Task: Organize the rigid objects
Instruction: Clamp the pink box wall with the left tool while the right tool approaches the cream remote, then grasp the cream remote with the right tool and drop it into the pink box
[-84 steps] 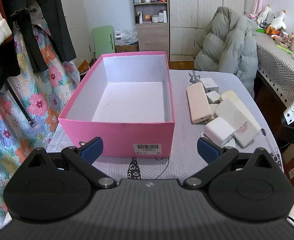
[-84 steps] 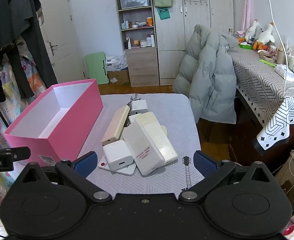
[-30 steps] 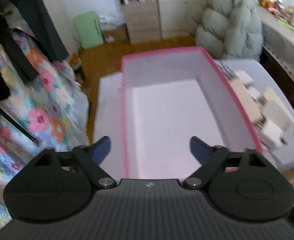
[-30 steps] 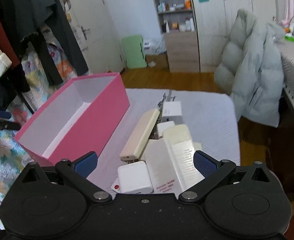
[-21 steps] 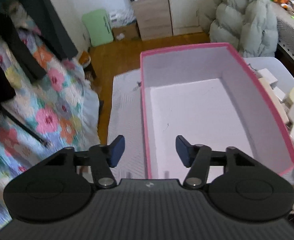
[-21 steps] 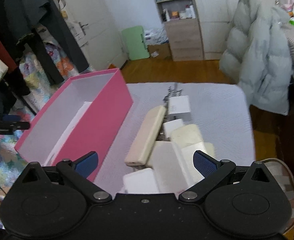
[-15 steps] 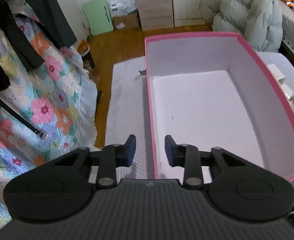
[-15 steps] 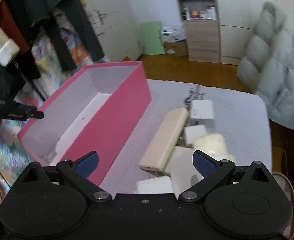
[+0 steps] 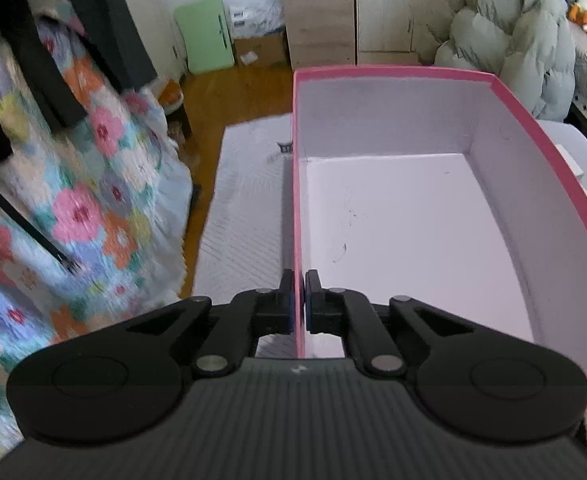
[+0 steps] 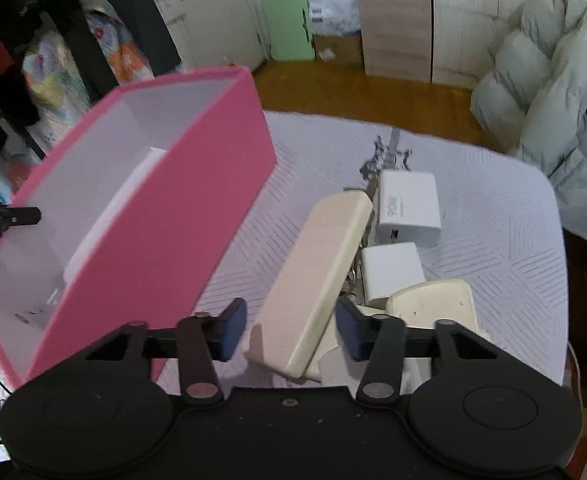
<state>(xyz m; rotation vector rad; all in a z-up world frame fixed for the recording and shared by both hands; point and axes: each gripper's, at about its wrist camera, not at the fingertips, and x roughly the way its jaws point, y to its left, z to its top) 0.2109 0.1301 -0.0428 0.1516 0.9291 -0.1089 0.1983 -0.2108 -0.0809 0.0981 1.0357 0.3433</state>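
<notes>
A pink box [image 9: 541, 152] with a white empty inside stands on the table; it also shows in the right wrist view [image 10: 197, 216]. My left gripper [image 9: 299, 300] is shut on the box's left wall near its front corner. My right gripper [image 10: 291, 330] is open, its fingers on either side of the near end of a long beige power bank [image 10: 321, 264], apart from it. Beside the power bank lie a white charger [image 10: 409, 208], a smaller white charger [image 10: 391, 270] and a cream block [image 10: 433, 304].
The table has a pale quilted cover [image 10: 493, 220]. A grey puffer jacket [image 10: 553, 80] hangs at the far right. A floral quilt [image 9: 73, 200] and dark clothes hang left of the table. A wooden cabinet [image 10: 397, 36] stands at the back.
My left gripper has closed onto the box's left wall. My right gripper has moved forward and down over the beige power bank and narrowed its opening.
</notes>
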